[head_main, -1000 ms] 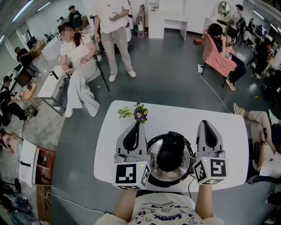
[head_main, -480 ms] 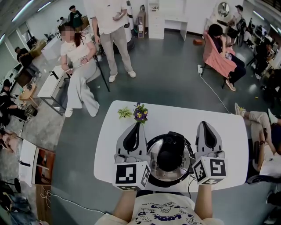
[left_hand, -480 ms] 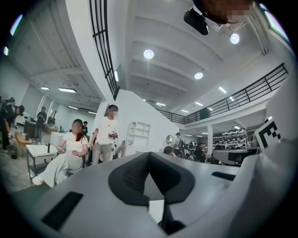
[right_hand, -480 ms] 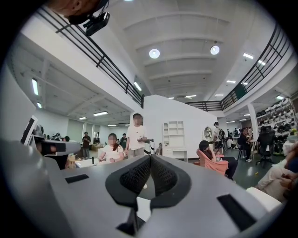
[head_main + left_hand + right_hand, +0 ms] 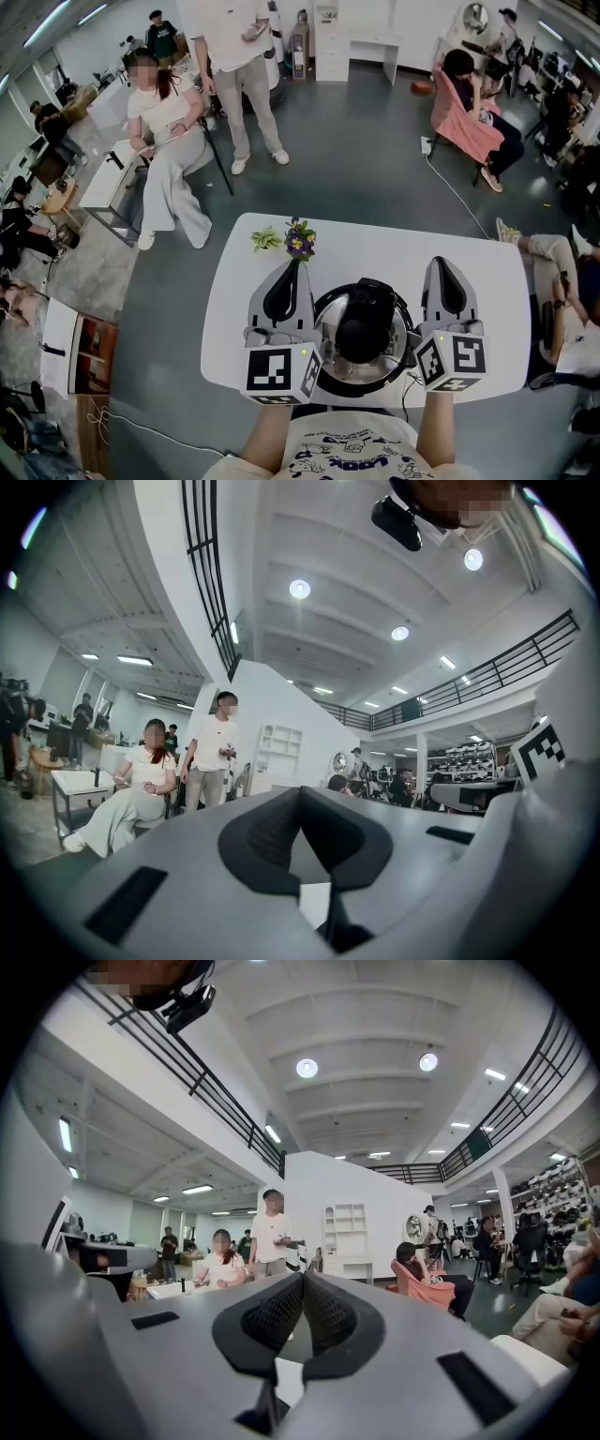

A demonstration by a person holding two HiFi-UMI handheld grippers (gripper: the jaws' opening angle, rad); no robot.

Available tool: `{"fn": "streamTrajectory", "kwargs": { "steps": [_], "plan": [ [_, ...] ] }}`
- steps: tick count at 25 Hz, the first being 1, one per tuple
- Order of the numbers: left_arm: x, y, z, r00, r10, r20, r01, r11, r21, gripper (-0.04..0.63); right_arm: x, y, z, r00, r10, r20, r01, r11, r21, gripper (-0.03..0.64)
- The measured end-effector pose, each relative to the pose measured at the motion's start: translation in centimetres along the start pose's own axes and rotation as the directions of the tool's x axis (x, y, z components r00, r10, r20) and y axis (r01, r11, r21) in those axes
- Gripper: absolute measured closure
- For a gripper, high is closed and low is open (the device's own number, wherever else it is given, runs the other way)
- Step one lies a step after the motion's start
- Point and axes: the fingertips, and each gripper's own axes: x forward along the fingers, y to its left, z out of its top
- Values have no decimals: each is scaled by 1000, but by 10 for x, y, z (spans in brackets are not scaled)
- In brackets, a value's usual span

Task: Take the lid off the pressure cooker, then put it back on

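**Head view, from above your chest.** The round stainless-steel pressure cooker (image 5: 337, 361) stands at the 6 o'clock edge of the white round-cornered desk (image 5: 487, 281). Its black-handled lid (image 5: 364, 319) is seated on it. Your left hand-held gripper (image 5: 293, 265) lies just beside the cooker at 9 o'clock, and your right hand-held gripper (image 5: 441, 264) lies just beside it at 3 o'clock. Both point toward 12 o'clock. You cannot tell whether either one touches the pot.

**Gripper views.** Each gripper has its jaws pressed together, with nothing between them.

**Room for moving.** The desk top is bare from 12 to 3 o'clock of the cooker, out to the far and right edges. A narrower bare strip runs along the 9 o'clock edge.

**Obstructions.**
- A small purple-flowered plant (image 5: 300, 241) stands right ahead of the left gripper's tips at 11 o'clock.
- A small green plant (image 5: 266, 241) stands just beside it.

**Surroundings.**
- Grey floor (image 5: 356, 169) lies open at 12 o'clock.
- A seated person in white (image 5: 164, 141) is at 10 o'clock.
- A standing person (image 5: 244, 75) is at 11 o'clock.
- A person in a pink armchair (image 5: 469, 117) is at 1 o'clock.
- Someone's legs (image 5: 553, 253) lie near the desk's 3 o'clock edge.
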Motion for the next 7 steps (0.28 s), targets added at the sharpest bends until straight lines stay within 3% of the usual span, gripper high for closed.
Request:
{"fn": "streamTrajectory", "kwargs": {
  "steps": [7],
  "plan": [
    [2,0,0,1000,-3,-6,3,1000,6,581,2,-1,-2,1000,0,-12,0,1000,1,606]
  ]
}}
